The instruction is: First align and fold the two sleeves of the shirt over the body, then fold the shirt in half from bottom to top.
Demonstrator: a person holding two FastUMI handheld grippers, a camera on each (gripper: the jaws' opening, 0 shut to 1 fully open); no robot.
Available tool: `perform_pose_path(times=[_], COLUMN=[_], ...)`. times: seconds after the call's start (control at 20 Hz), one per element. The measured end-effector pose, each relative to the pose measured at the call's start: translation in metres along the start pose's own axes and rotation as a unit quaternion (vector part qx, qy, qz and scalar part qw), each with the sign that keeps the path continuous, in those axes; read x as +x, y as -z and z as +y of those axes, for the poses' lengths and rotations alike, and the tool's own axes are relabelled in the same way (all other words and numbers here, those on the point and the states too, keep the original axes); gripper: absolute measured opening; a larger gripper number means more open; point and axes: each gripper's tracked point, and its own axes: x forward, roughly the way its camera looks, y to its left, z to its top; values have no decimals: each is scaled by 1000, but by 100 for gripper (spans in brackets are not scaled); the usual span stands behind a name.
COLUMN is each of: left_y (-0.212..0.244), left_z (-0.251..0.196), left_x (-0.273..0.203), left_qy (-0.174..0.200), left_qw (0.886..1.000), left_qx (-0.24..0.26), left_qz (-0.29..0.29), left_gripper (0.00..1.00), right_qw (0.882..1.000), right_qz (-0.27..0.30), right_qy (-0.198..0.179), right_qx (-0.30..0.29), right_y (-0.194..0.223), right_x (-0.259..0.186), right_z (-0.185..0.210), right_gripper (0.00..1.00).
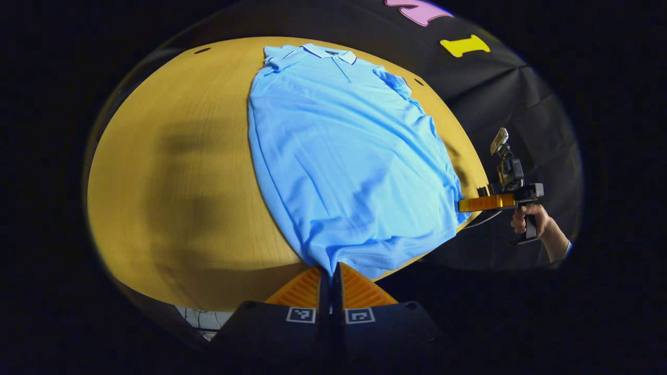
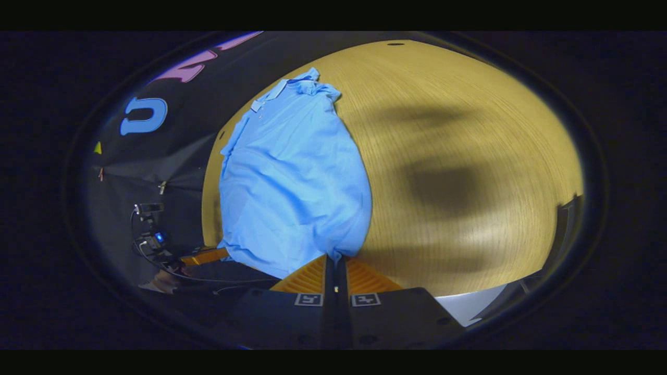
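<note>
Currently, the shirt (image 1: 344, 161) lies flat on the desk (image 1: 182, 182), sleeves folded in, collar far. Left claw (image 1: 330, 273) and right claw (image 2: 335, 263) each pinch its near hem corners.

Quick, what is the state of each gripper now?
Left gripper: shut on the blue polo shirt, at its bottom hem.
Right gripper: shut on the same shirt's hem, other corner.

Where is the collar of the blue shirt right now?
The collar is at the far end of the blue shirt, near the far edge of the wooden table, opposite the hem pinched by the left gripper and right gripper.
</note>
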Motion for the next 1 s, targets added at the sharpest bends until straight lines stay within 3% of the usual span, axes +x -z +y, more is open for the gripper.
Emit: perform_pose_path(times=[0.05,0.1,0.15,0.2,0.25,0.3,0.35,0.4,0.55,0.65,0.75,0.8,0.95,1.0], left_y=[-11,-21,-36,-47,-58,-68,-79,-91,-130,-160,-195,-217,-315,-337], left_z=[-7,-11,-13,-15,-16,-17,-18,-18,-21,-16,-10,-5,10,16], left_x=[-7,-13,-18,-23,-28,-33,-38,-43,-62,-72,-83,-85,-93,-91], left_qy=[12,19,25,27,28,28,26,22,22,16,8,2,-14,-22], left_qw=[1000,999,998,997,996,995,994,992,987,983,978,976,963,961], left_qx=[2,5,8,10,13,16,20,24,22,26,30,29,4,-4], left_qz=[-17,-33,-56,-71,-84,-96,-107,-119,-157,-180,-205,-216,-270,-277], left_gripper=[6,6,6,6,6,6,6,6,6,6,6,6,6,6], right_qw=[1000,999,998,996,993,991,988,986,979,973,966,962,945,941], right_qz=[-5,-6,-13,-22,-29,-39,-47,-56,-90,-124,-163,-181,-249,-263], right_qy=[-16,-36,-64,-84,-106,-124,-138,-147,-166,-178,-181,-181,-181,-172], right_qx=[-10,-11,-13,-23,-32,-40,-48,-54,-71,-75,-83,-90,-114,-123], right_y=[-3,-4,-7,-13,-18,-24,-33,-42,-81,-117,-162,-185,-285,-317], right_x=[1,2,1,-3,-5,-9,-11,-14,-21,-34,-46,-52,-67,-59], right_z=[8,17,32,44,58,70,81,90,114,128,138,144,170,175], right_gripper=[0,10,0,5,0,10,0,5,5,0,10,0,0,10])
